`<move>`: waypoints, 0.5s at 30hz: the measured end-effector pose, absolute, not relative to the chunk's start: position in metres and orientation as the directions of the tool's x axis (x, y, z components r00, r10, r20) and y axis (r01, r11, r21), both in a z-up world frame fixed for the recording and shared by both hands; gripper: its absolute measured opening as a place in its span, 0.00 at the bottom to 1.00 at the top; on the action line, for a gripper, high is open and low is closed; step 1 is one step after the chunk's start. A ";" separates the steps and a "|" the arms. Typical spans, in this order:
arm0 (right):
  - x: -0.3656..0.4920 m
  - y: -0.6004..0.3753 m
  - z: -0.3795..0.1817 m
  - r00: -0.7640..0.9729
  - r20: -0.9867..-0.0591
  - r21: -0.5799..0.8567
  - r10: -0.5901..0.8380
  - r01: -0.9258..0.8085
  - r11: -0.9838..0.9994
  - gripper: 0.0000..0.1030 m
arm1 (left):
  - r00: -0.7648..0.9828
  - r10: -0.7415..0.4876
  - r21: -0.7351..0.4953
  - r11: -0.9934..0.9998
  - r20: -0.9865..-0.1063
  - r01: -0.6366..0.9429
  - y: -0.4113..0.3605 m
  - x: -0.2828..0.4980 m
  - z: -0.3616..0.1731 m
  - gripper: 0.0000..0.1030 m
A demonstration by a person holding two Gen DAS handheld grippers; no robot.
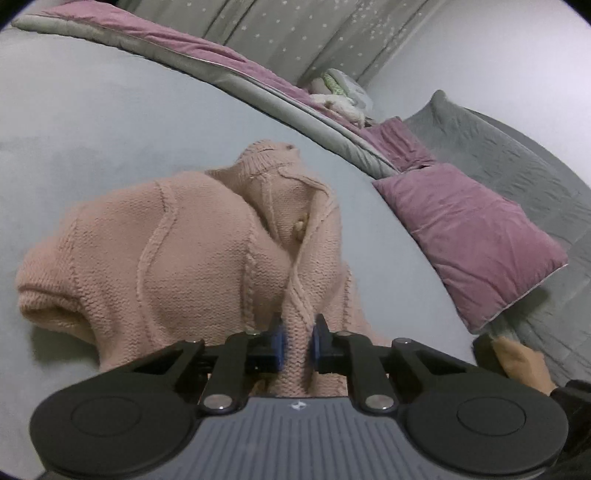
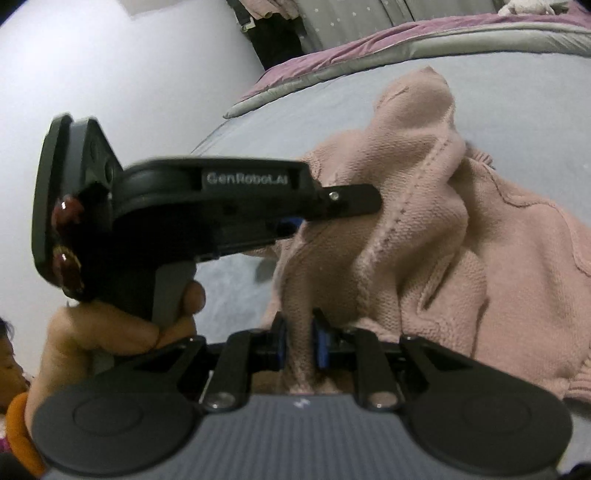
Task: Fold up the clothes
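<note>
Bed: a pale blue-grey sheet (image 1: 110, 129) covers the mattress and carries the clothing; it lies smooth and bare around the garment.
Far edge: a grey and mauve quilt (image 1: 207, 62) runs along the bed's far side, below a grey star-dotted curtain (image 1: 295, 33).
Right side: a mauve pillow (image 1: 469, 240) lies near the sweater, with a grey textured bedspread (image 1: 517, 155) beyond it.
Room: plain white wall (image 2: 110, 74) to the left in the right wrist view; a small heap of soft things (image 1: 340, 92) sits at the far corner.
Sweater: a pink cable-knit sweater (image 1: 166, 251) is bunched on the sheet, its near hem lifted, its ribbed collar (image 1: 266, 155) pointing away.
Left gripper (image 1: 298, 341): jaws closed on a cable-knit fold of the hem.
Right gripper (image 2: 300, 341): jaws closed on another pinch of the same hem, just beside the left one.
Hand (image 2: 110, 332): the person's left hand grips the left gripper's handle.
Open room: bare sheet to the left and beyond the sweater; the pillow crowds the right.
</note>
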State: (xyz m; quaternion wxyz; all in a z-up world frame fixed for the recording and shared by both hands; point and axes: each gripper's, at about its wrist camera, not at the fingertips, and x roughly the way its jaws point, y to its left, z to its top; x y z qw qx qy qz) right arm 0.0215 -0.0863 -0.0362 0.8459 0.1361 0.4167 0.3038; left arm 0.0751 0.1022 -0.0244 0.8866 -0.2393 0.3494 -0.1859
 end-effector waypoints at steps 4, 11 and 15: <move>0.023 -0.099 -0.029 0.455 -0.588 0.540 0.669 -0.395 0.744 0.35 | 0.712 -0.462 -0.541 0.830 -0.529 0.136 0.104 0.070 -0.022 0.12; 0.021 -0.127 -0.014 0.498 -0.546 0.564 0.674 -0.377 0.735 0.57 | 0.733 -0.403 -0.519 0.851 -0.549 0.079 0.110 0.068 -0.021 0.12; 0.026 -0.149 -0.013 0.552 -0.541 0.559 0.635 -0.328 0.762 0.68 | 0.741 -0.371 -0.503 0.863 -0.560 0.052 0.118 0.063 -0.022 0.12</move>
